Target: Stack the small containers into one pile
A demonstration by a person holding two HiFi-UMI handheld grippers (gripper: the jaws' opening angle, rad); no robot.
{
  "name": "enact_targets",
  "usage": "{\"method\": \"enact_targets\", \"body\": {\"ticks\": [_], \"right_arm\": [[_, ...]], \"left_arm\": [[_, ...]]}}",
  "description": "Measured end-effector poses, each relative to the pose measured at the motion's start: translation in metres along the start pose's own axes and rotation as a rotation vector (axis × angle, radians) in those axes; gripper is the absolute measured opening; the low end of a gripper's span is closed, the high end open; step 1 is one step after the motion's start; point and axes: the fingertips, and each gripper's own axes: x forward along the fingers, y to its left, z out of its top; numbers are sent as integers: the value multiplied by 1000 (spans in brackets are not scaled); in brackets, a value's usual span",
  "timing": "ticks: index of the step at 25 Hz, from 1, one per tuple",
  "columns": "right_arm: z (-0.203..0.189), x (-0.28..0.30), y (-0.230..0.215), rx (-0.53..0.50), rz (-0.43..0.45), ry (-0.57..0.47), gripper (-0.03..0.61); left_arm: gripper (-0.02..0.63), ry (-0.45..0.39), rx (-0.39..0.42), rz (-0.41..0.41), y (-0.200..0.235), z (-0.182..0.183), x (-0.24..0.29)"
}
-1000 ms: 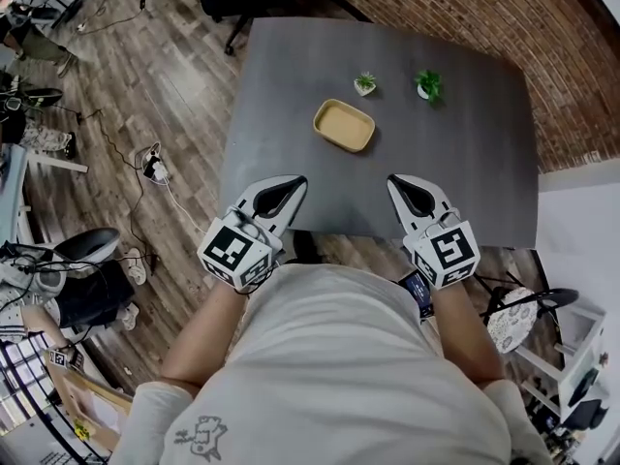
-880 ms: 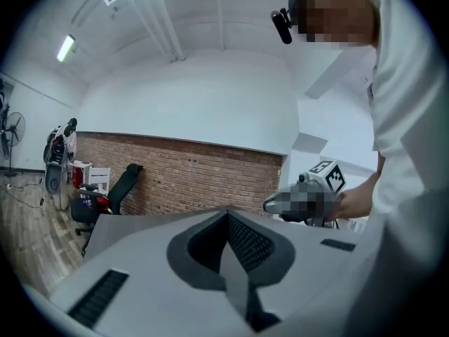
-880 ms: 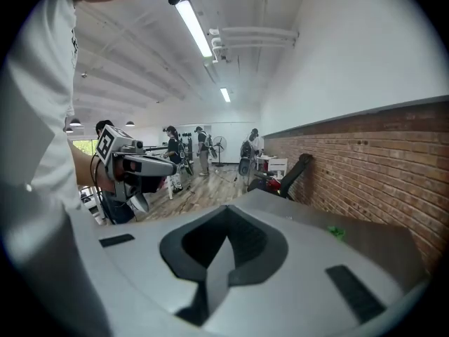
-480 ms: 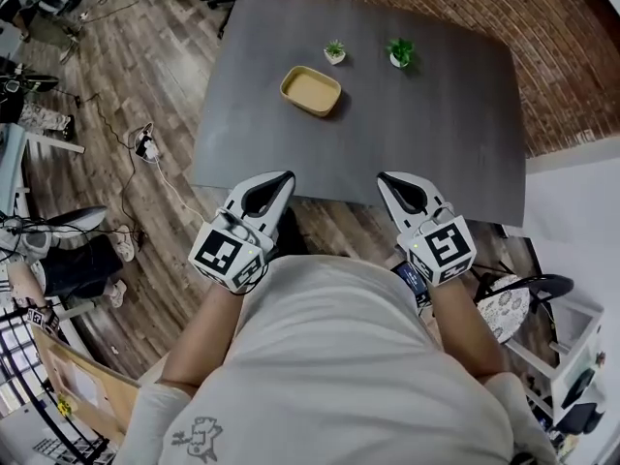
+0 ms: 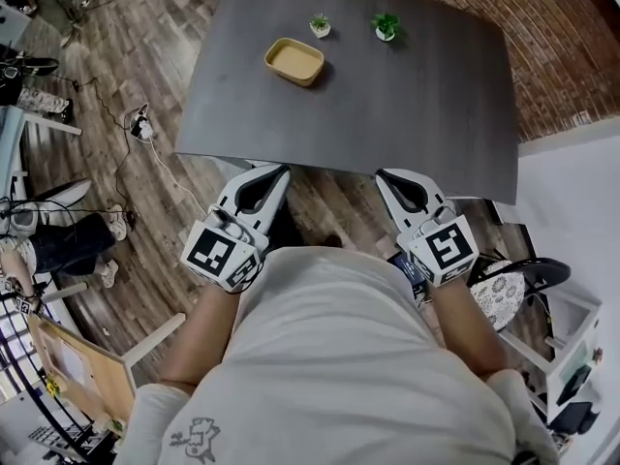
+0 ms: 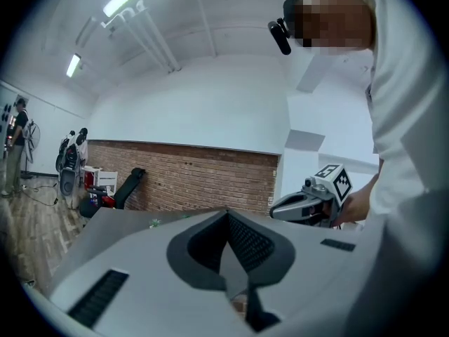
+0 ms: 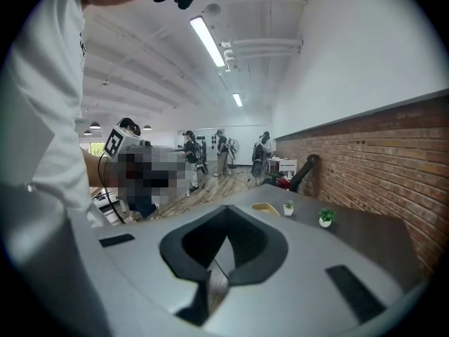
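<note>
Looks done or near enough, judging by layout alone. Only one tan shallow round-cornered container point(image 5: 294, 61) on show, sat on the dark grey desk point(image 5: 426, 114) toward 11 o'clock in the head view, on the far half of the top. No other loose containers anywhere on the desk, so nothing obvious left to add to a pile. Too far off to tell whether several are nested inside or it's just a single one, so no count poss. Past it, a small pale potted plant point(image 5: 319, 25) at 12 o'clock and a greener potted plant point(image 5: 386, 27) at 1 o'clock, both apart from the container and, prob., not part of the job. Left tongs point(image 5: 276, 170) pressed together w/ nothing between, per the left gripper view. Right tongs point(image 5: 389, 176) likewise closed tight and empty, per the right gripper view, w/ the container and both plants small in the distance at about 1 o'clock. Both tongs off the desk altogether, on the 6 o'clock side of its near edge, over the wood-plank floor point(image 5: 334, 201), close to the person's torso and well apart from the container. Remaining work, as a guess: none if the nest is complete; otherwise, more containers needed from somewhere out of view.
</note>
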Motion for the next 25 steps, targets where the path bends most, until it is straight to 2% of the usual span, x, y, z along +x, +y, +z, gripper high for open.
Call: {"method": "enact_targets", "body": {"ticks": [12,25], "right_arm": [[-4,-40,34,-25,34,-30,5],[10,-40,57,-37,36,-63,5]], "left_arm": [[11,6,20,10,-47,-4,-22],[11,-24,40,25,-45,6,-46]]}}
